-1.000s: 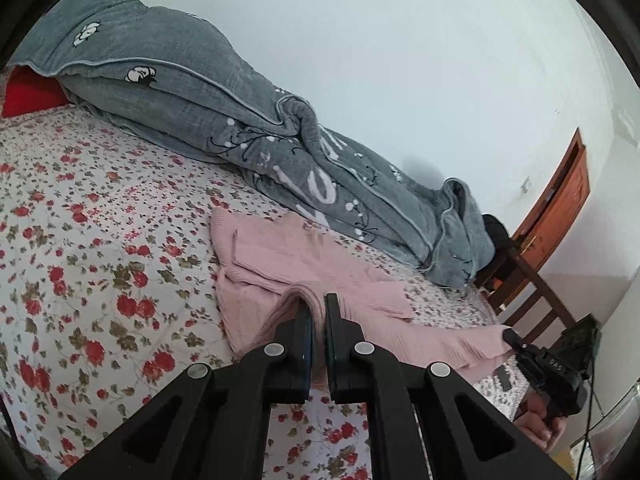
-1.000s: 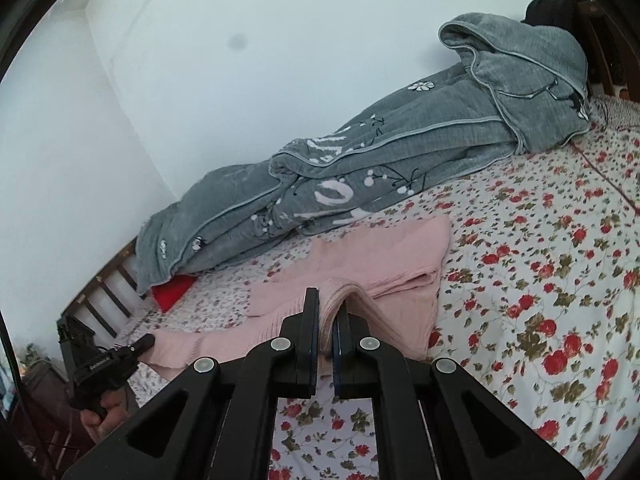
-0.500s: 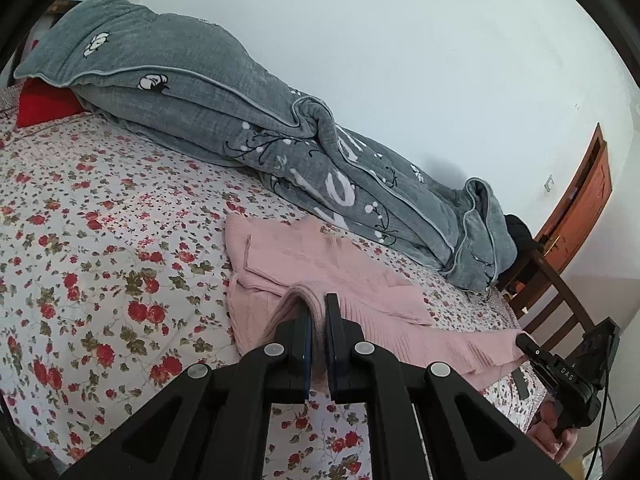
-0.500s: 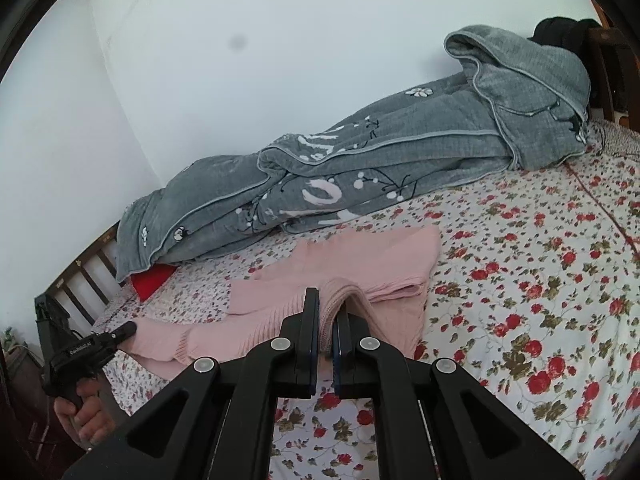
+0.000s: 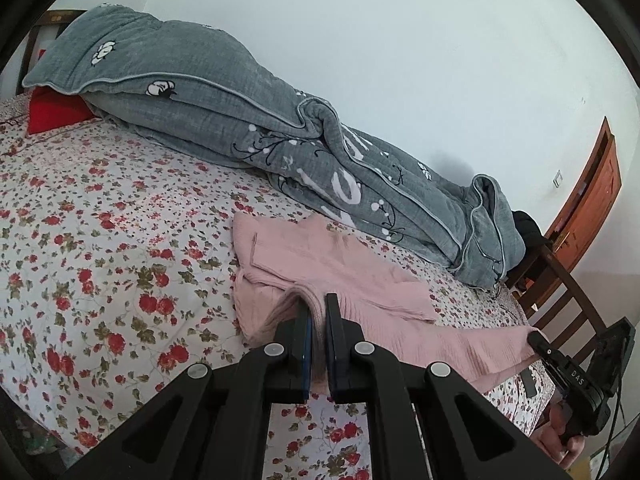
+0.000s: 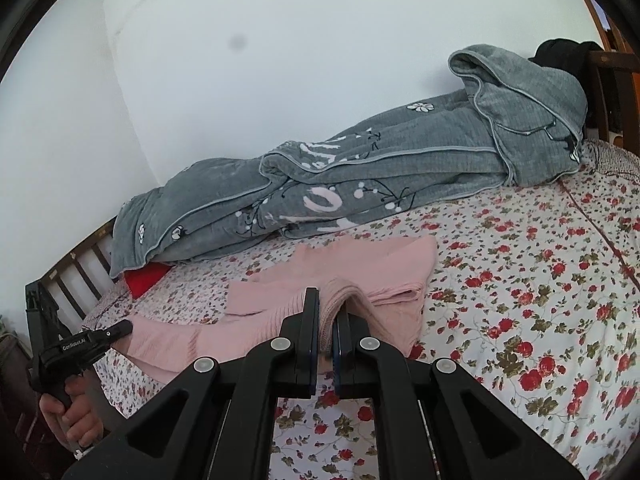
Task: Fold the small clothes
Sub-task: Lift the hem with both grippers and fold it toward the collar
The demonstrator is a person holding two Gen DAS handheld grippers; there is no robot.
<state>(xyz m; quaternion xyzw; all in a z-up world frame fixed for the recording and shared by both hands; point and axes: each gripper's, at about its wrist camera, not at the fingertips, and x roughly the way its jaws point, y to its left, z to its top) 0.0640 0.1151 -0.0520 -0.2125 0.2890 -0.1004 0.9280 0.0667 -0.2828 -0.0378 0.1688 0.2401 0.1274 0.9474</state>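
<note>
Each gripper, left [image 5: 318, 314] and right [image 6: 327, 308], was clenched on a near-edge fold of the pink sweater [image 5: 340, 268], which lay on the bed [image 5: 100, 240] lengthwise between them, before the grey quilt [image 5: 240, 120].

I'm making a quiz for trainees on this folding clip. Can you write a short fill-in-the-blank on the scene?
1. Both the left gripper and the right gripper have jaws shut on the ____ sweater.
2. The sweater lies on a bedsheet printed with red ____.
3. Along the wall lies a rolled ____ quilt.

Missing: pink; flowers; grey
</note>
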